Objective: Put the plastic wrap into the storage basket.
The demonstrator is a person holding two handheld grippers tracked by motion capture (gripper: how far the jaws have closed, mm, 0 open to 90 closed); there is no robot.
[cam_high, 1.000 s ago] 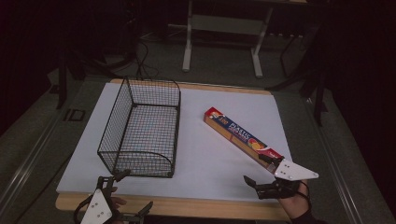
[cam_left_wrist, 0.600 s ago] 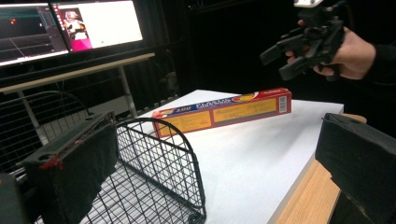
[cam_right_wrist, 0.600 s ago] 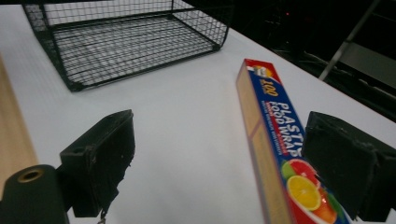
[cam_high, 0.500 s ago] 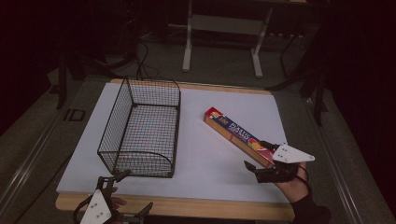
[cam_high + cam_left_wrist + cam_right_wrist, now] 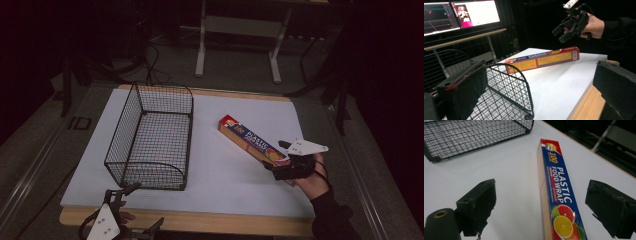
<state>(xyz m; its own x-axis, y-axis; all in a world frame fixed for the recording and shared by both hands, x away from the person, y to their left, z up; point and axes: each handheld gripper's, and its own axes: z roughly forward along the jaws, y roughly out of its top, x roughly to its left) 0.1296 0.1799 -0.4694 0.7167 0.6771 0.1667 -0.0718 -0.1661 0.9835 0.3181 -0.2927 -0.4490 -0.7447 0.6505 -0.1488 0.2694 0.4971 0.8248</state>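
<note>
A right hand-held gripper hangs above the near end of a long blue, red and yellow plastic food wrap box, its black jaws spread wide to either side of the carton with white paper showing between each jaw and the box, neither touching it. The box lies flat on the white-covered wooden surface, running away from this hand-held gripper toward the far edge, with nothing standing between the two. Off to that gripper's left stands a black wire mesh basket, well apart from the box. The left hand-held gripper rests at the surface's near edge just in front of the basket's rounded end, jaws apart and holding nothing; the basket rises right before it. Beyond the surface, a white-legged metal stand and two lit monitors sit in the dim background.
</note>
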